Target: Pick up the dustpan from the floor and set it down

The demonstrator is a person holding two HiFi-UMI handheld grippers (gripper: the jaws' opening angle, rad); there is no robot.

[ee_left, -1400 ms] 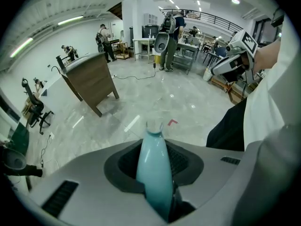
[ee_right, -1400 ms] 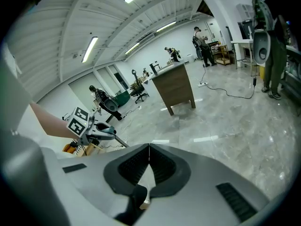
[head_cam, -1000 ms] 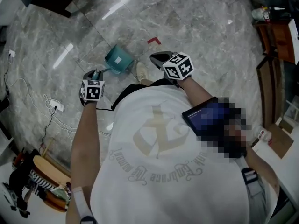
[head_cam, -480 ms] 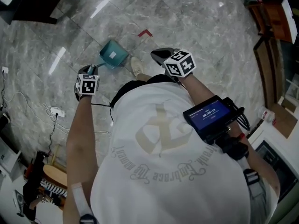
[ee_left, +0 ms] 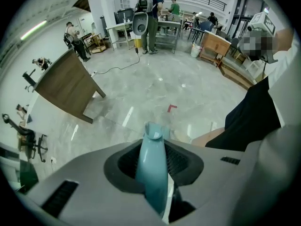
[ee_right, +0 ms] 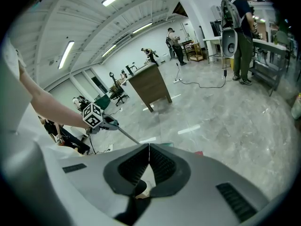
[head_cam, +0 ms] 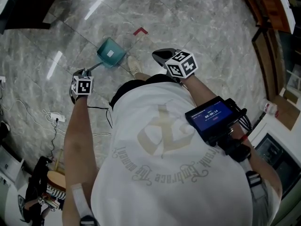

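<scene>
The dustpan (head_cam: 111, 52) is held by its teal handle, which is clamped between the jaws of the left gripper (head_cam: 83, 74). Its pan is seen ahead of those jaws, low over the marble floor (head_cam: 197, 27), beside a shoe (head_cam: 133, 66). The jaws of the right gripper (head_cam: 162, 56) are pressed together on nothing.

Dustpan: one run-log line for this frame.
left gripper: shut on dustpan handle | dustpan: over floor, contact unclear | right gripper: shut, empty
</scene>
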